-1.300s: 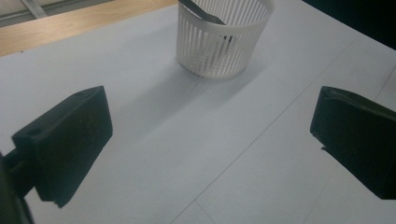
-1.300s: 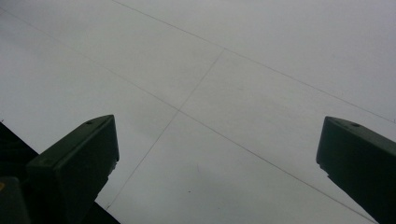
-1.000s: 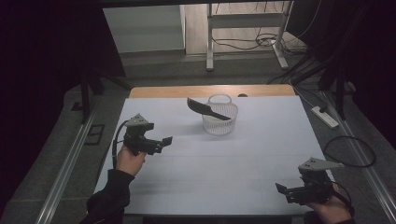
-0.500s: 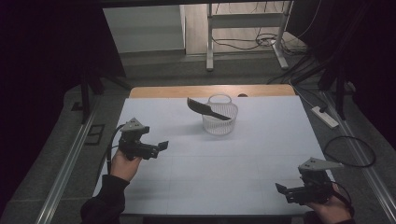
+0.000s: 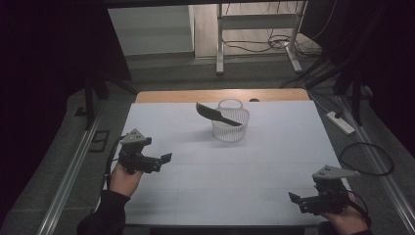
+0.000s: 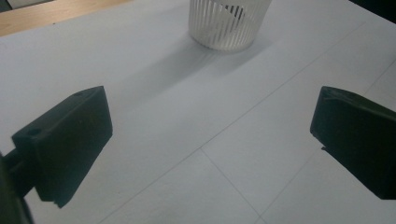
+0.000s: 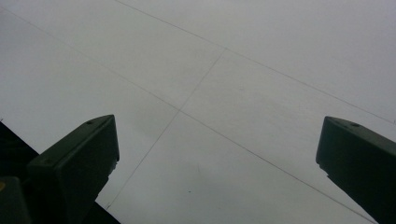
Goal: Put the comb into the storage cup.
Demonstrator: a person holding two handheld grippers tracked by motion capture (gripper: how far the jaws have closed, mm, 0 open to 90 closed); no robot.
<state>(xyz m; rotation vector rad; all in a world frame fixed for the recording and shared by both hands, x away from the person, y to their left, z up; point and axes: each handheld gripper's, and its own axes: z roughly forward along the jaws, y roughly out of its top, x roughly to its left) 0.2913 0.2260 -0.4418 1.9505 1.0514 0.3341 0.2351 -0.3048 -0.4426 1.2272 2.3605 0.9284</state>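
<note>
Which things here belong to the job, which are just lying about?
Job:
- white slotted basket
- black spatula sticking out of it
- left tongs, open
- right tongs, open

Lying about:
- power strip on the floor
- cable loop
- metal stand beyond the table

A white slatted basket [image 5: 230, 121] stands upright on the far middle of the white table [image 5: 220, 176], near its wooden far edge. Its wall is made of thin vertical ribs with open gaps, and its rim is round. A dark spatula [image 5: 215, 114] rests tilted in the basket: one end sits inside, while the broad end juts out over the rim up and to the left. In the left gripper view the basket's ribbed wall [image 6: 226, 25] casts a soft shadow on the table.
</note>
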